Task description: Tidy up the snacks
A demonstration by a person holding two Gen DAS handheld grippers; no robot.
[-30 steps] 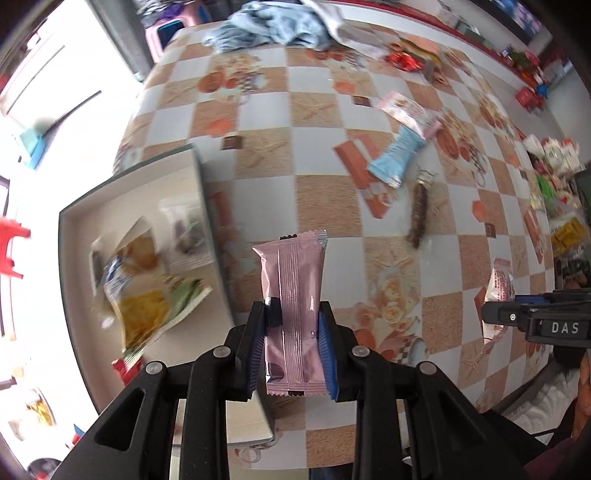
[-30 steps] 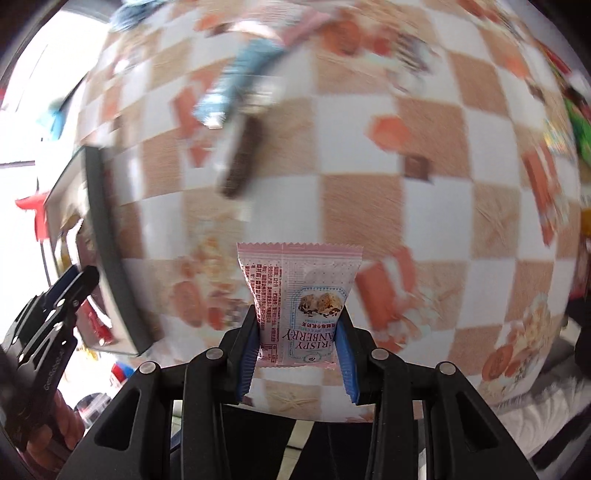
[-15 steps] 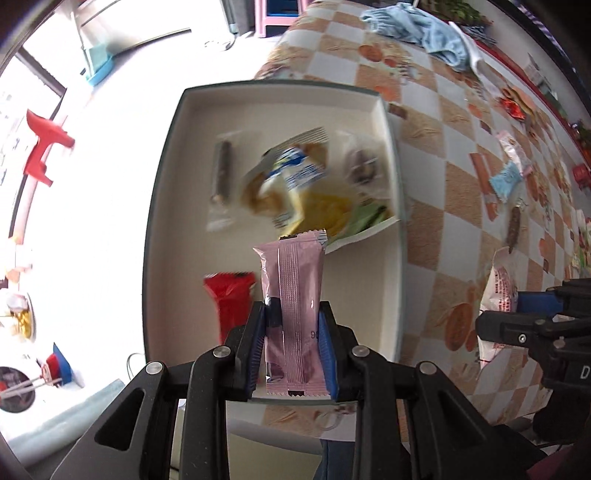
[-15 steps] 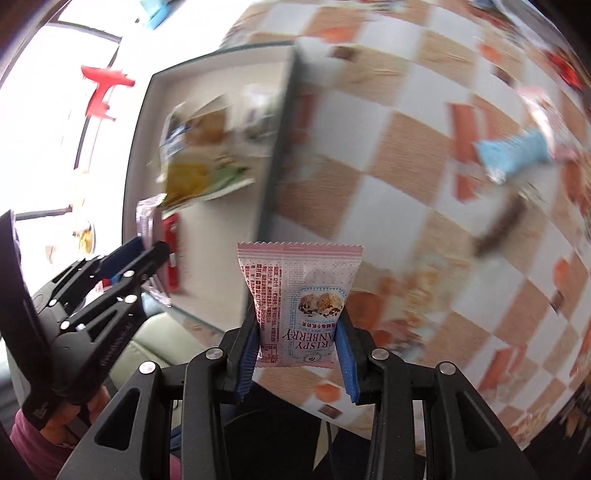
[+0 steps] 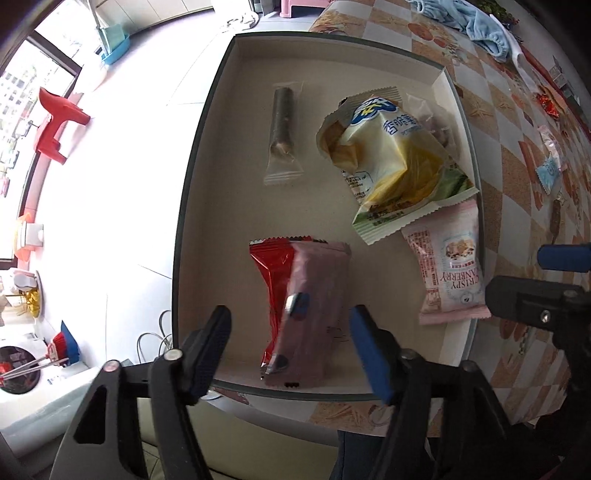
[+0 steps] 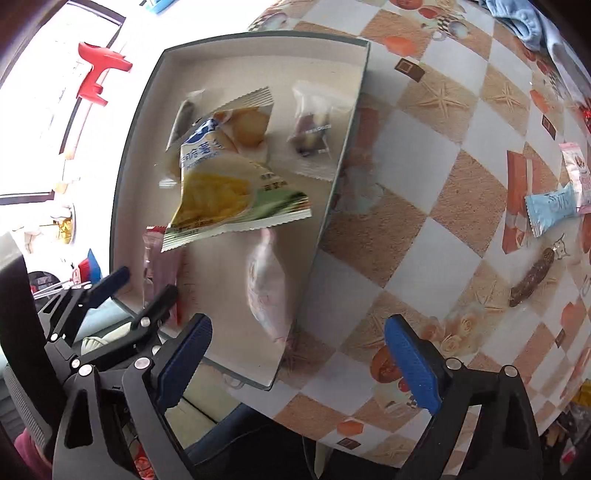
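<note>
A shallow beige box (image 5: 236, 206) (image 6: 354, 122) sits at the table's near left corner. My left gripper (image 5: 291, 350) is open above it; the pink bar packet (image 5: 314, 314) lies or falls below it, on a red packet (image 5: 269, 273). My right gripper (image 6: 299, 354) is open at the box's right wall; the pink Crispy Cranberry packet (image 5: 448, 273) (image 6: 269, 288), blurred, is by that wall. A yellow chip bag (image 5: 391, 162) (image 6: 229, 184), a dark stick in clear wrap (image 5: 283, 125) and a small clear packet (image 6: 314, 133) lie in the box.
On the checkered tablecloth (image 6: 424, 177) to the right lie a light-blue packet (image 6: 550, 210), a brown sausage stick (image 6: 532, 277) and a pink packet (image 6: 578, 170). A blue cloth (image 5: 469, 18) lies at the far end. The table edge runs just below the box.
Both grippers have opened and let go of their packets. The pink bar and the Crispy Cranberry packet have dropped into the box. Both grippers moved closer over the box.
</note>
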